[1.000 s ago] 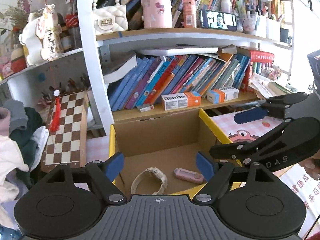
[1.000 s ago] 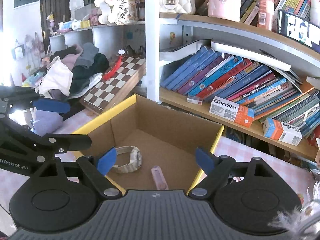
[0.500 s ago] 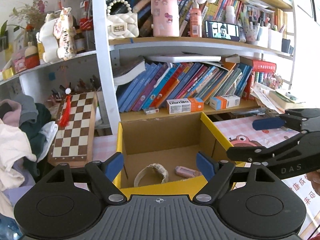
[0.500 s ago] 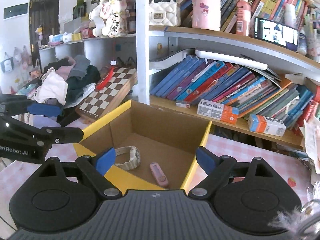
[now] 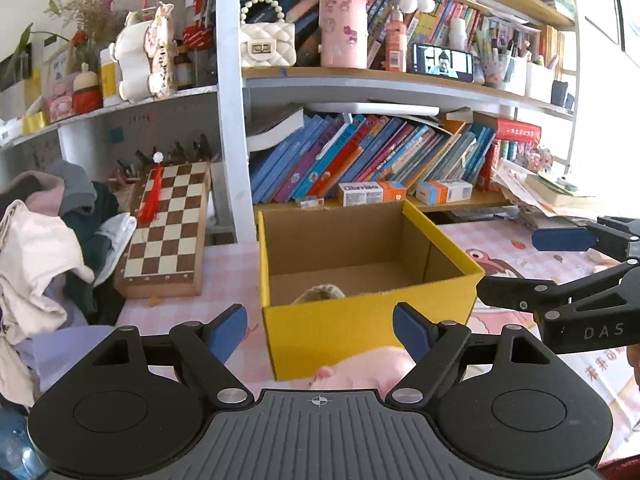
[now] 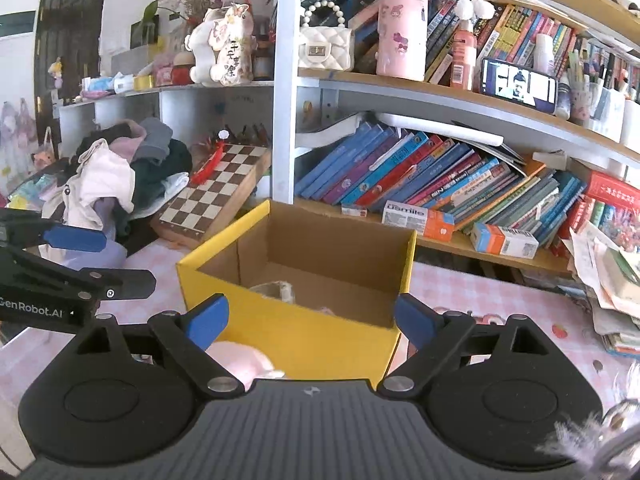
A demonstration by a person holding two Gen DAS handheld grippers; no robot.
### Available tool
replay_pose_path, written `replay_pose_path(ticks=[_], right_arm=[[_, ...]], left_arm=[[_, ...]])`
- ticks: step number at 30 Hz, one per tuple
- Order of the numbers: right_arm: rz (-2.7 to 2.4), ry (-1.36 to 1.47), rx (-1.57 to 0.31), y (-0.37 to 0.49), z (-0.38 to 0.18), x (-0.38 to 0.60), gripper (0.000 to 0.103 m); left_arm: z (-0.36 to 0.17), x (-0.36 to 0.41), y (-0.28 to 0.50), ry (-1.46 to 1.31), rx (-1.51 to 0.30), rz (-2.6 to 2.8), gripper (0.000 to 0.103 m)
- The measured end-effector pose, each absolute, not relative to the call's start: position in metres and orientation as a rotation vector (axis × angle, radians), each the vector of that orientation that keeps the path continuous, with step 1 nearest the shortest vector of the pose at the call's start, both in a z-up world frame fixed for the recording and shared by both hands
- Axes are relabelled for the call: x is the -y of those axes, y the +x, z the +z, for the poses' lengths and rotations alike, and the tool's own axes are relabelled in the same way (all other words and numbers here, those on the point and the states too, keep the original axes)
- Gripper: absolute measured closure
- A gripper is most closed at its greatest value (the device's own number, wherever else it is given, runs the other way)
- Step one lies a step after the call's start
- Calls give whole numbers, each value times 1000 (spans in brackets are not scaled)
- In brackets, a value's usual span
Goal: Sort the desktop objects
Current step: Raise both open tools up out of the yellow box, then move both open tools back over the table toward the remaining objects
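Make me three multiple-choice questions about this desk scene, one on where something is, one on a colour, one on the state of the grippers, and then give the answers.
1. Where does the chessboard lie relative to the cardboard box?
A. Inside it
B. To its left, leaning by the shelf post
C. On the top shelf

2. What colour is the outside of the cardboard box?
A. Yellow
B. Green
C. White

3. How do the left gripper and right gripper stand?
A. Both open and empty
B. Both shut on a book
C. One holds the watch

Answers: 
1 B, the chessboard rests left of the box in both wrist views. 
2 A, the outer walls are yellow and the inside is brown. 
3 A, each pair of blue fingertips is spread wide with nothing between them, while the pale watch lies inside the box.
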State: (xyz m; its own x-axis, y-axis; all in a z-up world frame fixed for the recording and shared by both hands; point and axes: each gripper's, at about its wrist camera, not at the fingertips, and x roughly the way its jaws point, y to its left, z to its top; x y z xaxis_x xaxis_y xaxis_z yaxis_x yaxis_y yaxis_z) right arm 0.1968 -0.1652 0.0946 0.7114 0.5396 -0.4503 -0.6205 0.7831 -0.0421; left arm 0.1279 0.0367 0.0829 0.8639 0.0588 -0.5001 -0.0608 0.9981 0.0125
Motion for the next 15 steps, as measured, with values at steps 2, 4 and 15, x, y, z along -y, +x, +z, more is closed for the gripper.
replay_pose_path(ticks=[2,4,15], right_arm=[[632,-199,-437,186,94,163,13],[617,-202,-436,177,92,160,13],[546,-217,-443,128,82,147,12]], left_arm=[[83,-40,119,0,-518,55,21],[84,-44,111,4,-514,48,21],[80,-66,71,16,-504,29,21]])
